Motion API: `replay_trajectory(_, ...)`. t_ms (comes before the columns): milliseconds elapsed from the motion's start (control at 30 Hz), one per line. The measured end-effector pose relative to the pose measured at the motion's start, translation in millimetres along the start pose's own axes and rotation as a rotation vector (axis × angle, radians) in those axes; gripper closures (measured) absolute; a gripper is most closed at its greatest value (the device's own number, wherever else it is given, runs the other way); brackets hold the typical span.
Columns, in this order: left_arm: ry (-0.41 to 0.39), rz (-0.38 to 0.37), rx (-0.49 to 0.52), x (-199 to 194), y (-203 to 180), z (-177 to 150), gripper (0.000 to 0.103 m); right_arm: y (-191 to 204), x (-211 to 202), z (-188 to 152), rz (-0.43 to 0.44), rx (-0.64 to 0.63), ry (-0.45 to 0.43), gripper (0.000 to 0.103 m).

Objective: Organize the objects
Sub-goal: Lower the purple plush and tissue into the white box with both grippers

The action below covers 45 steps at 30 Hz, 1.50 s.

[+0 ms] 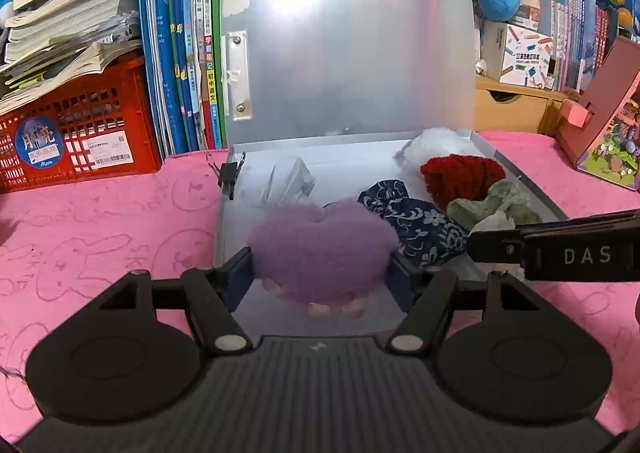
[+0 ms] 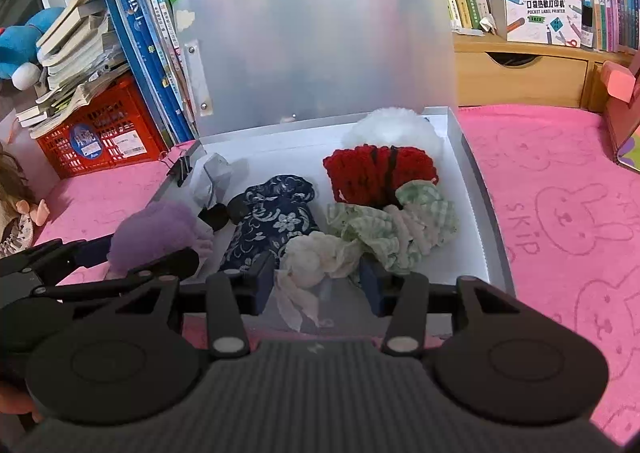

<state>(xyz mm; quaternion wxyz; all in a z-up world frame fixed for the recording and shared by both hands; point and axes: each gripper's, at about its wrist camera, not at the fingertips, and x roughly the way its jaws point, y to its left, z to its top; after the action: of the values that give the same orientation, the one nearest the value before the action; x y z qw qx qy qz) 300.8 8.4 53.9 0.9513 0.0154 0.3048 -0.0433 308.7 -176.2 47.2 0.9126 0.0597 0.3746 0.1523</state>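
An open translucent box point(image 1: 532, 189) point(image 2: 472, 173) lies on the pink cloth with its lid upright. In it lie a red knit piece point(image 2: 376, 173), a navy floral cloth point(image 2: 272, 217), a green checked cloth point(image 2: 424, 221), a white fluffy piece point(image 2: 392, 129) and a grey crumpled piece point(image 2: 216, 173). My left gripper point(image 1: 320, 279) is shut on a purple fluffy heart point(image 1: 320, 249) over the box's near left corner. My right gripper point(image 2: 318, 281) is shut on a cream cloth point(image 2: 316, 257) at the box's near edge, beside the green cloth. Part of the cream cloth hangs below the pads.
A black binder clip point(image 1: 228, 177) sits on the box's left wall. A red crate point(image 1: 80, 133) under stacked books stands at the back left, upright books behind the lid. A wooden drawer unit point(image 2: 520, 73) and a pink-sided box point(image 1: 604, 125) stand at the back right.
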Motion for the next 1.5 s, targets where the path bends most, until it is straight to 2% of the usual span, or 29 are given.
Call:
replay_trajectory(733,0.026,0.046,0.0,50.3,17.9,27.3,0.029,-23.9,24.4,34.3,-0.041,0.023,-0.012,0.052)
replay_trajectory(1133,0.019,0.039,0.025,65.8,17.1,20.3,0.029,-18.0,43.7,38.0,-0.032,0.064,-0.052,0.051)
replay_trajectory(1500,0.012,0.035,0.062,66.7,9.6,14.0,0.029,-14.8,50.5,30.9,-0.034,0.054,-0.046,0.052)
